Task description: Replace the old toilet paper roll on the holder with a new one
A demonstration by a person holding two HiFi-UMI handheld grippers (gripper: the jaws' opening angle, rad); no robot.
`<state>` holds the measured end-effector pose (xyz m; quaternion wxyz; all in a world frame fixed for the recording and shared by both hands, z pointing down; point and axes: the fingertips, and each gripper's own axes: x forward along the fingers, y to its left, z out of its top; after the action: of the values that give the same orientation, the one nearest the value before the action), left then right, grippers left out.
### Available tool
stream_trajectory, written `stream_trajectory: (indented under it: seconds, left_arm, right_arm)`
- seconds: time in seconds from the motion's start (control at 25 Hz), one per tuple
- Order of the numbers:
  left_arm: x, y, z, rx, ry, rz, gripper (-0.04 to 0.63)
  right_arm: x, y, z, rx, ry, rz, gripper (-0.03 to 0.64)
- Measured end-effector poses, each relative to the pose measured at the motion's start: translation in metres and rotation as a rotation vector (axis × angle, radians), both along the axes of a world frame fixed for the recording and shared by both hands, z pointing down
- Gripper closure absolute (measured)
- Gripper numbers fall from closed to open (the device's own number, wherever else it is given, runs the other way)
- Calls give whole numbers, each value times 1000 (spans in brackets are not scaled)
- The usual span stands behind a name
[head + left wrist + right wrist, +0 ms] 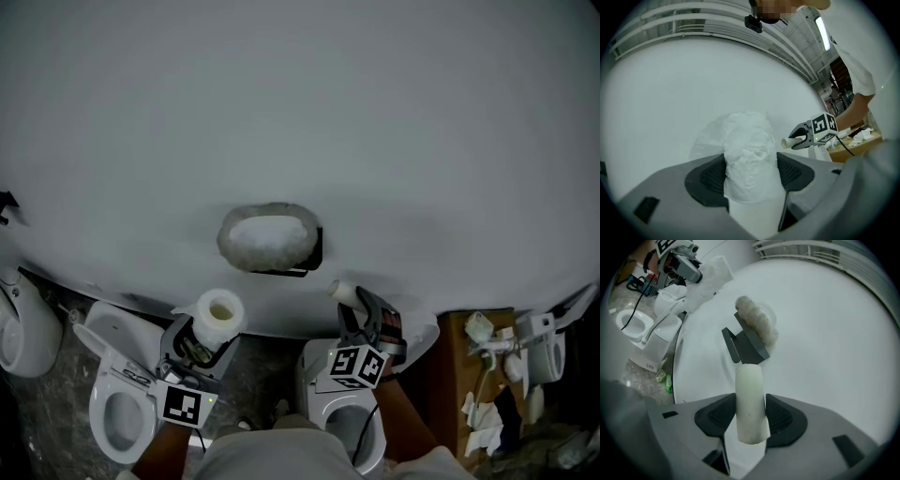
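My left gripper (752, 180) pinched the new roll (218, 315) below-left of the holder (310, 251), axis along my jaws toward the wall. My right gripper (751, 420) pinched the tube (750, 399) below-right of it, about as near.

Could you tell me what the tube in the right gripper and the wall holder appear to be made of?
Tube: smooth matte off-white, faintly speckled, probably cardboard, possibly plastic. Holder: dark grey, flat sharp-edged plates with a dull sheen, likely painted metal or plastic.
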<state>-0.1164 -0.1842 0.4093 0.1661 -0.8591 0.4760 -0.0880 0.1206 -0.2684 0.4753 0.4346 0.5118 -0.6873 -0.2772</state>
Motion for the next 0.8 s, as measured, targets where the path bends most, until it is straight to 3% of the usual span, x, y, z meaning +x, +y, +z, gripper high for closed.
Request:
stream_trajectory:
  seconds: [0.12, 0.4, 0.56, 0.8]
  left_arm:
    - [23, -4, -7, 30, -99, 40, 279]
    - [95, -7, -9, 167, -214, 194, 279]
    - [136, -9, 5, 243, -391, 258, 279]
    - [184, -28, 28, 358, -645, 286, 279]
  right_arm:
    - [12, 13, -12, 18, -61, 32, 422]
    - [48, 45, -39, 80, -178, 106, 422]
    - [71, 65, -40, 92, -221, 158, 422]
    - [99, 91, -34, 82, -277, 232, 422]
